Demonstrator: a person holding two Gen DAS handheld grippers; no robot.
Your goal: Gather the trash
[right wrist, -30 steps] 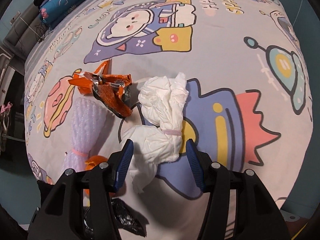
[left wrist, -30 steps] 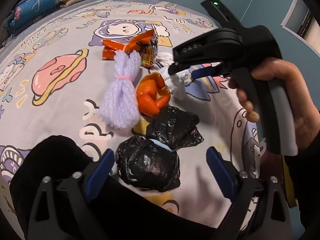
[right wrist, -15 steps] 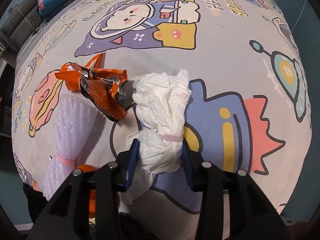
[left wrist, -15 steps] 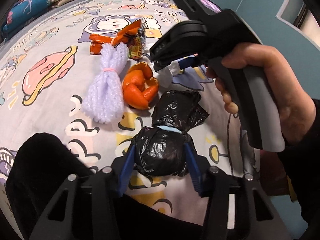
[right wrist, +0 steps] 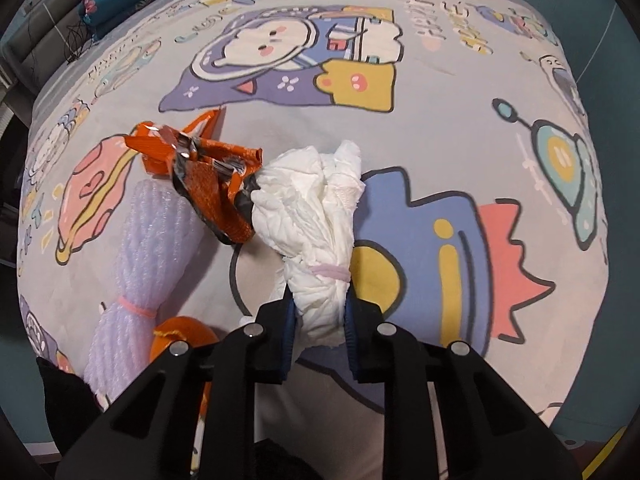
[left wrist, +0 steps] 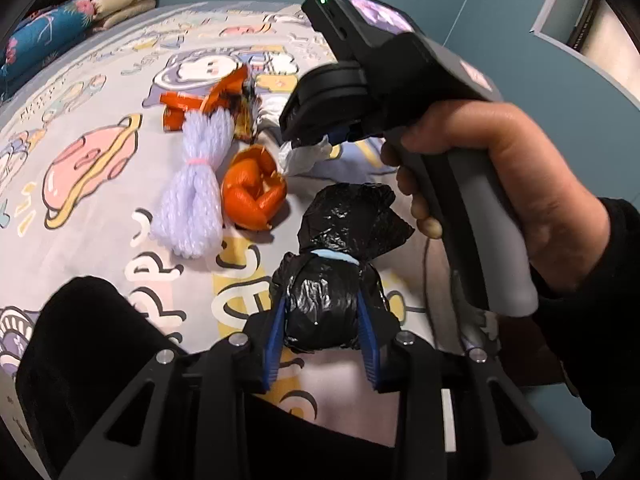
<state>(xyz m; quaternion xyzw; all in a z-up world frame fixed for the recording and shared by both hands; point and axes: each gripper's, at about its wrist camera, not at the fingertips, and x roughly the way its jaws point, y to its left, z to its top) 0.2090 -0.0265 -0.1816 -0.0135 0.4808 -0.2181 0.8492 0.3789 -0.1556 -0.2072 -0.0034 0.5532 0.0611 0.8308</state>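
Two pieces gripped on the bed: left claw clenched on black bag, right claw on white wad. Wrapper, peel, purple bundle remain uncollected.

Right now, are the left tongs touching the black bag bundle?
Touching. The left wrist view shows both blue pads of the left tongs pressed against the sides of the black bag bundle, with no gap showing.

Soft, even indoor light falls on the bed, with only faint shadows under the items. Small glints show on the black bag and the foil wrapper. Fisheye distortion bulges both views, whose corners are dark.
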